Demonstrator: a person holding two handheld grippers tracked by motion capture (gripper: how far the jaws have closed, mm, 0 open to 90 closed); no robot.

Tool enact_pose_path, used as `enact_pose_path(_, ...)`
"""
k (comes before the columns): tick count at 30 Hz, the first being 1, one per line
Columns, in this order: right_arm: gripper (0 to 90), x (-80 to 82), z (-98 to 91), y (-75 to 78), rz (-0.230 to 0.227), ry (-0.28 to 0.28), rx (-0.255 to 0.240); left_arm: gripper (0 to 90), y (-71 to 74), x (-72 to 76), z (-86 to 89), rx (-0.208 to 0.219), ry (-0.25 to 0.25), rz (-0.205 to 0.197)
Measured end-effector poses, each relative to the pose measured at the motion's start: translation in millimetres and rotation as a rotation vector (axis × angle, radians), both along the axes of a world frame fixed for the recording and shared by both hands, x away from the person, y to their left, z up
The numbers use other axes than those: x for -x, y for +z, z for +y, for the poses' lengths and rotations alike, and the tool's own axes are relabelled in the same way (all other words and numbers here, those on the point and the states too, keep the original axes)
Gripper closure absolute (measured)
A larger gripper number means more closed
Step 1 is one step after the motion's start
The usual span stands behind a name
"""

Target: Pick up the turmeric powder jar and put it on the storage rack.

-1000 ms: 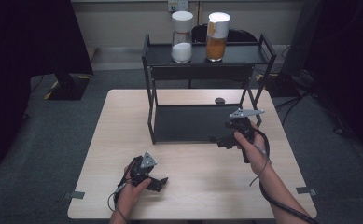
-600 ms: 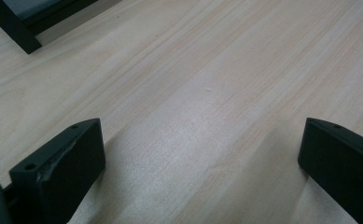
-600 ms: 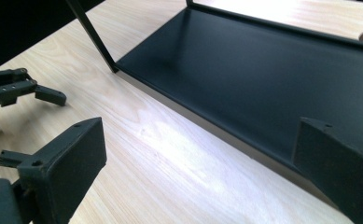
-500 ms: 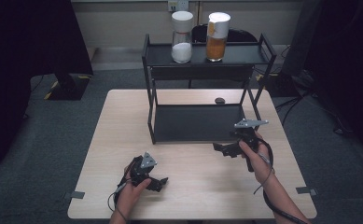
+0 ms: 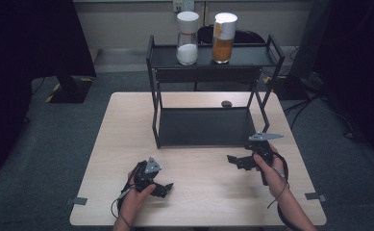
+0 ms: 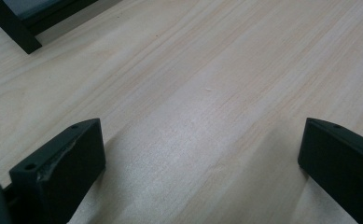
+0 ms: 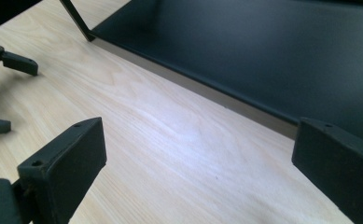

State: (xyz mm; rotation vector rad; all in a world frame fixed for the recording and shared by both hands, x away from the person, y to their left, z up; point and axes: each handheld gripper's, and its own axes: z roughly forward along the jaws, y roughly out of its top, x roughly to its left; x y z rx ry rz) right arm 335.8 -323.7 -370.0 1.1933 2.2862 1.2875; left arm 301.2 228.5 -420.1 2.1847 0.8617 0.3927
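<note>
1. Left gripper [image 5: 161,188]: a black two-finger hand-held gripper with a grey three-cornered plate on top, held in the person's left hand [image 5: 135,197]. It sits low over the near-left part of the light wooden bench [image 5: 127,125]. In the left gripper view its fingers [image 6: 62,163] stand wide apart, with bare wood between them and nothing clamped.
2. Black metal two-tier rack [image 5: 204,126]: it stands on the far half of the bench, between the two grippers and beyond them. Its flat lower shelf lies just above the bench top. A front corner of it shows at the upper left of the left gripper view [image 6: 16,23].
3. Clear jar with a white lid and white contents [image 5: 187,38]: it stands upright on the rack's upper shelf, left of centre.
4. Clear jar with a white lid and orange-brown contents [image 5: 224,32]: it stands upright on the same shelf, just beside the first jar, to its right.
5. Small dark round object [image 5: 226,103]: it lies on the bench behind the rack's lower shelf. What it is cannot be told.
6. Right gripper [image 5: 235,160]: a black gripper of the same type, held in the person's right hand [image 5: 271,168]. It hangs above the bench near the rack's front right corner, pointing leftward. In the right gripper view its fingers [image 7: 62,163] are wide apart and hold nothing; the lower shelf's front edge [image 7: 207,93] runs just ahead of them.
</note>
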Motion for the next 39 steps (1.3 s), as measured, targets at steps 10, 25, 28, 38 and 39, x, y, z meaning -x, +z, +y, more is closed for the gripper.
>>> enact_pose_path(10,2.0,10.3,-9.8,-11.3,-0.002,-0.013,0.037,0.0,0.0,0.0,0.0,0.000,0.000,0.000)
enact_pose_path(25,2.0,21.6,-24.3,-23.8,-0.014,-0.010,0.078,0.0,-0.1,0.0,0.0,0.001,0.000,0.000)
enact_pose_path(28,2.0,24.1,-29.6,-27.4,-0.015,-0.011,0.078,0.0,0.0,0.0,0.0,0.000,0.000,0.000)
enact_pose_path(38,1.8,35.6,-45.1,-33.5,-0.016,-0.021,0.116,0.0,-0.1,0.0,0.0,0.000,0.000,0.000)
enact_pose_path(39,1.8,37.2,-47.4,-35.4,-0.020,-0.020,0.115,0.0,0.0,0.0,0.0,0.000,0.000,0.000)
